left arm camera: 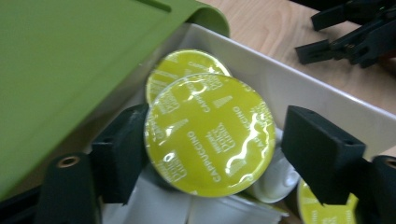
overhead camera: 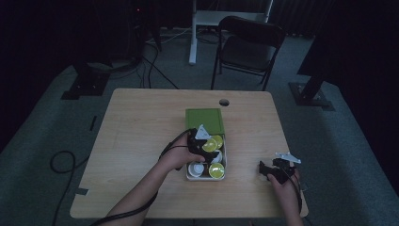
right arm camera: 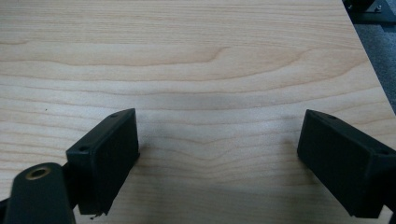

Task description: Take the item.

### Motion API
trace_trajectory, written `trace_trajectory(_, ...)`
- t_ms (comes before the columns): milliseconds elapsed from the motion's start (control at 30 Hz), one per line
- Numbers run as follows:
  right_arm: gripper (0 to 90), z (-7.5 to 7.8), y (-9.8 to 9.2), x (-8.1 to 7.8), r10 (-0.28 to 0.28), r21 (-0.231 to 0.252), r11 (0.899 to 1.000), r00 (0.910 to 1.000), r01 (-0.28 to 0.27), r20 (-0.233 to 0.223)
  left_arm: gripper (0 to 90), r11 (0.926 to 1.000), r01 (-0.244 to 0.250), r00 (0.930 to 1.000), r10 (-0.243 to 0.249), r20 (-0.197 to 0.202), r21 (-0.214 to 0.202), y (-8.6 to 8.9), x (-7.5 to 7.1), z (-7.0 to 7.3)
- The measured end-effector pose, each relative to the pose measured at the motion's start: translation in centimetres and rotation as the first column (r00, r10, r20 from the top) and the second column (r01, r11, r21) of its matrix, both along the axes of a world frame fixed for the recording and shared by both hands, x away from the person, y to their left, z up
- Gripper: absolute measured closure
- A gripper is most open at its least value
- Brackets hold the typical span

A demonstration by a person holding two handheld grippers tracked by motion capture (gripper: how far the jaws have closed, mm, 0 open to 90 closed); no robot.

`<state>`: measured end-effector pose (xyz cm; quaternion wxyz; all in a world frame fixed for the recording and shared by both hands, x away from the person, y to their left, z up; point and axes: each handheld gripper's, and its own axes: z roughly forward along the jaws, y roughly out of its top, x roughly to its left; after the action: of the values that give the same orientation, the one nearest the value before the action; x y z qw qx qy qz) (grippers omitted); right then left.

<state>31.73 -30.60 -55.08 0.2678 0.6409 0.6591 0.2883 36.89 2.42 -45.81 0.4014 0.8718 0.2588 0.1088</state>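
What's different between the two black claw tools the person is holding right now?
The left gripper reaches into the white box, while the right gripper sits over bare wooden table. The left gripper has a yellow-green capsule between its jaws, one pad touching it, the other slightly off; the right gripper's jaws stand wide with nothing between them. Both have the same black blocky pads.

The table point(right arm camera: 196, 60) is seen to be of pale wood-grain laminate, smooth with a soft sheen. The capsule point(left arm camera: 210, 133) is sealed with a glossy yellow-green foil lid, slightly wrinkled and printed in white, over a smooth white plastic cup. The box point(left arm camera: 327, 100) is made of smooth white plastic, faintly shiny, and its lid point(left arm camera: 60, 70) of matt green plastic. The left tongs point(left arm camera: 210, 154) and the right tongs point(right arm camera: 219, 163) are formed of matt black plastic with finely textured pads, and brass-coloured metal rivets are set in them.
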Motion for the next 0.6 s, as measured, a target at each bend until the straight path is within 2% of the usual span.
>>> trace_trajectory(67, 12.1, 0.0, 0.0, 0.0, 0.0, 0.0, 1.0, 1.0, 0.0, 0.0, 26.9, 1.0, -0.001, 1.0, 0.001, -0.002, -0.001, 0.0, -0.1, 0.1)
trace_trajectory(233, 12.1, 0.0, 0.0, 0.0, 0.0, 0.0, 1.0, 1.0, 0.0, 0.0, 36.8, 0.9999, -0.008, 1.0, 0.008, 0.002, -0.014, 0.1, -0.1, 0.4)
trace_trajectory(400, 12.1, 0.0, 0.0, 0.0, 0.0, 0.0, 1.0, 1.0, 0.0, 0.0, 37.6, 0.9998, -0.01, 0.9998, 0.011, 0.017, -0.015, 0.2, -0.1, 0.4)
trace_trajectory(600, 12.1, 0.0, 0.0, 0.0, 0.0, 0.0, 1.0, 1.0, 0.0, 0.0, 37.9, 0.9999, 0.013, 0.9993, -0.012, 0.035, -0.005, 0.2, -0.5, 1.1)
